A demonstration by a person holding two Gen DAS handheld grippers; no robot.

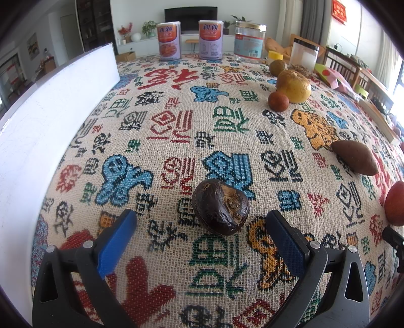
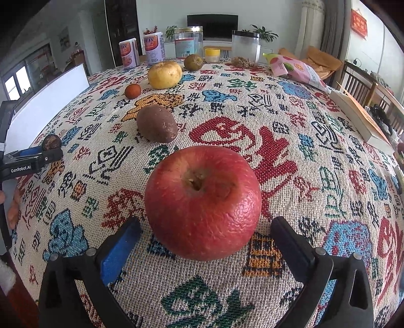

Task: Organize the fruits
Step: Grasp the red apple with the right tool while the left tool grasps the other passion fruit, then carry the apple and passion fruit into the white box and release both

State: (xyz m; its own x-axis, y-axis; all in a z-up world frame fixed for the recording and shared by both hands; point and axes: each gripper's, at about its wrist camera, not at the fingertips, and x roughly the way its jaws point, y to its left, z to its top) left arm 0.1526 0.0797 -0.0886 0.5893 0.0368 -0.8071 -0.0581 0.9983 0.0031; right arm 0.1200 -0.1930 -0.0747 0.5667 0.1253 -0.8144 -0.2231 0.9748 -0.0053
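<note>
While both grippers gape, left gripper (image 1: pixel 200 222) by dark fruit (image 1: pixel 220 207), right gripper (image 2: pixel 205 227) by apple (image 2: pixel 203 201), clear jar (image 2: pixel 245 49) holding crumbs.

Living room, daylight. Desk (image 1: pixel 176 141) is covered by a woven cloth with red, blue, green and orange characters. Back wall is white, with a dark TV (image 2: pixel 212 23) on a low white cabinet (image 1: pixel 141 44) and potted plants (image 2: pixel 263 32) beside it. Dark tall cabinet (image 2: pixel 121 30) at left rear. Grey curtain (image 2: pixel 328 27) and a red wall hanging (image 2: pixel 359 24) at right. Wooden chairs (image 2: pixel 361 83) along the desk's right edge. Windows (image 2: pixel 14 82) far left, bright. White board (image 1: pixel 50 121) stands at the desk's left side.
</note>
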